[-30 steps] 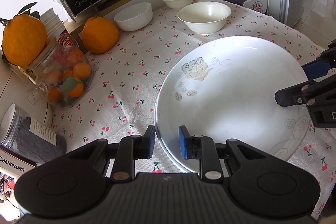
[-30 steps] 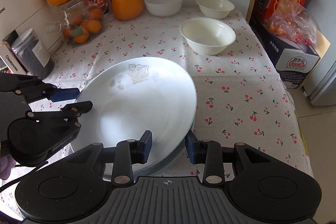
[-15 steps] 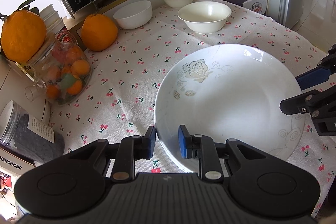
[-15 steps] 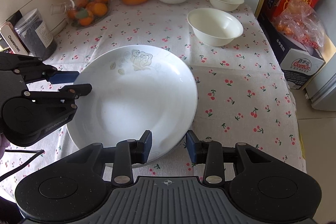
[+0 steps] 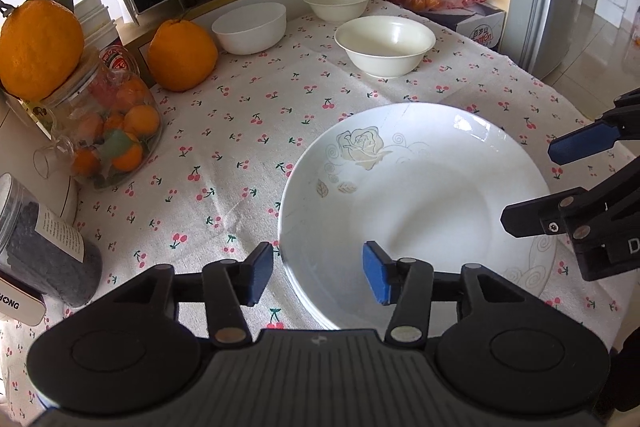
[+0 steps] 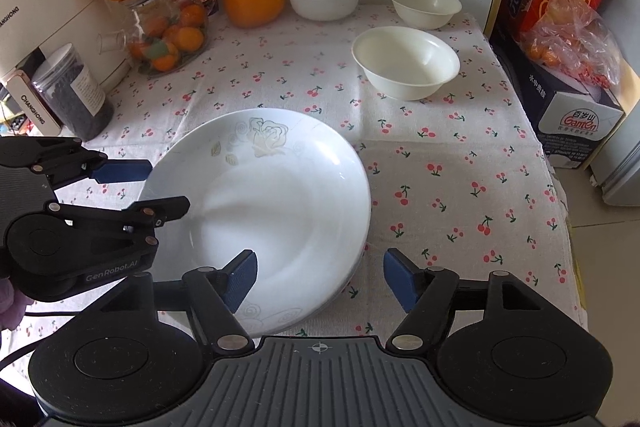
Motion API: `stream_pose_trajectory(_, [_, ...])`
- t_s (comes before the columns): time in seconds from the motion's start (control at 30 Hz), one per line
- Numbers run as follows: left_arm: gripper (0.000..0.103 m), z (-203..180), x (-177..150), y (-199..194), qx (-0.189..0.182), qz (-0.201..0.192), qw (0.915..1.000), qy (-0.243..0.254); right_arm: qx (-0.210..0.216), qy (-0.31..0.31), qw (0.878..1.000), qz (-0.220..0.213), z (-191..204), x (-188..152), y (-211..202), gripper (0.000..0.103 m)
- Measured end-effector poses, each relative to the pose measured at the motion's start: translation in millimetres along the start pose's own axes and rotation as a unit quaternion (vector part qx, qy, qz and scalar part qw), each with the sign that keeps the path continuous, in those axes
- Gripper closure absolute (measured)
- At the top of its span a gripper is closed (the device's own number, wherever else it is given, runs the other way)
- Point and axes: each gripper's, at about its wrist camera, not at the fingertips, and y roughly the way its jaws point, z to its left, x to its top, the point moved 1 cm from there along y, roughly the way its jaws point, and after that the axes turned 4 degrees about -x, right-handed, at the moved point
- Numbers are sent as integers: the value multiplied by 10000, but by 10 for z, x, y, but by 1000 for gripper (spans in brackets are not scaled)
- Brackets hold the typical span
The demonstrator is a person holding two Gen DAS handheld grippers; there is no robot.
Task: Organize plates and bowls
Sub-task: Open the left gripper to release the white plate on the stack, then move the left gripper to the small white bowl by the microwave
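The worktop (image 6: 460, 187) carries the stacked plates (image 6: 280, 211) near its front edge. Three bowls (image 6: 406, 67) stand behind them. The left tool (image 5: 318, 273) and right tool (image 6: 320, 277) straddle opposite rims, both opening, pads clear of the rim.
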Motion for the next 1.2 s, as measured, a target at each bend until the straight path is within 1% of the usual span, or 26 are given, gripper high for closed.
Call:
stream_pose_trajectory(0.03, [49, -1, 7, -6, -10, -16, 10000, -18, 17, 28, 10000, -18, -13, 8, -2, 27])
stream_pose_trajectory(0.07, [47, -2, 12, -13, -12, -32, 10000, -32, 33, 49, 10000, -41, -25, 15, -2, 25])
stream_pose_trajectory(0.13, [39, 0, 24, -26, 14, -65, 10000, -66, 51, 82, 9999, -83, -51, 34, 4, 22])
stream_pose_trajectory(0.17, [37, 4, 28, -32, 33, -79, 9999, -84, 63, 101, 9999, -112, -67, 45, 7, 21])
stream_pose_trajectory(0.23, [30, 20, 41, -38, 102, -96, 9998, -146, 95, 152, 9997, -185, -105, 70, 12, 19])
stream_pose_trajectory(0.27, [28, 32, 51, -38, 148, -101, 9997, -192, 107, 200, 9995, -224, -130, 90, 15, 19])
stream_pose_trajectory(0.33, [20, 71, 74, -39, 252, -116, 9990, -348, 159, 305, 9990, -292, -183, 138, 23, 19])
stream_pose_trajectory(0.37, [18, 91, 89, -38, 290, -122, 9985, -438, 184, 365, 9987, -318, -213, 172, 25, 19])
stream_pose_trajectory(0.43, [10, 153, 136, -40, 383, -138, 9967, -708, 243, 472, 9978, -401, -270, 246, 25, 19])
stream_pose_trajectory(0.5, [7, 217, 193, -31, 437, -141, 9942, -977, 293, 576, 9966, -502, -329, 343, 21, 16])
stream_pose_trajectory(0.53, [6, 260, 243, -24, 459, -127, 9923, -1140, 318, 621, 9961, -533, -359, 401, 24, 13])
stream_pose_trajectory(0.67, [1, 404, 440, -18, 492, -199, 9844, -1677, 388, 725, 9944, -659, -467, 661, 56, 12])
stream_pose_trajectory(0.83, [1, 505, 774, 99, 655, -329, 9797, -1866, 486, 638, 9928, -886, -573, 1016, 156, 10])
stream_pose_trajectory(0.93, [1, 618, 956, 212, 644, -478, 9725, -2188, 567, 674, 9905, -1060, -652, 1231, 267, 9])
stream_pose_trajectory(1.0, [1, 717, 1067, 329, 589, -515, 9659, -2470, 674, 810, 9879, -1136, -727, 1369, 367, 9])
stream_pose_trajectory(1.07, [1, 802, 1154, 450, 543, -520, 9594, -2720, 801, 991, 9852, -1149, -804, 1506, 492, 9])
stream_pose_trajectory(1.2, [1, 925, 1315, 674, 453, -570, 9503, -3028, 1113, 1356, 9785, -1087, -934, 1756, 759, 9])
